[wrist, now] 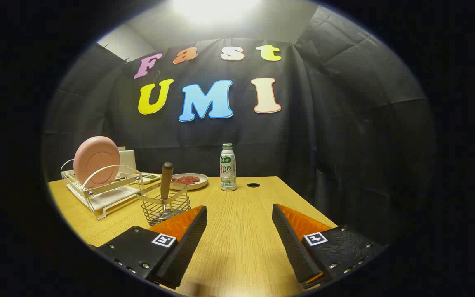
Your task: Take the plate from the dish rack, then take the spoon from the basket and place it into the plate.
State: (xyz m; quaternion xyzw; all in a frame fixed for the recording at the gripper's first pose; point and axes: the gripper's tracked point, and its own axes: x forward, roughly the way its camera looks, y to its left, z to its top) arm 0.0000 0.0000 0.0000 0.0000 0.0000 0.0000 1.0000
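Observation:
A pink plate stands upright on edge in a white wire dish rack on the wooden table, beyond and to the left of my fingers. Just ahead of my left finger sits a small wire basket, and a spoon with a brown wooden handle stands in it, bowl down. My gripper is open above the table with nothing between its fingers, well short of the rack.
A white-and-green drink bottle stands at the table's far middle. Left of it lies a shallow dish with reddish food. A round cable hole is right of the bottle. The table's right edge runs near the right finger.

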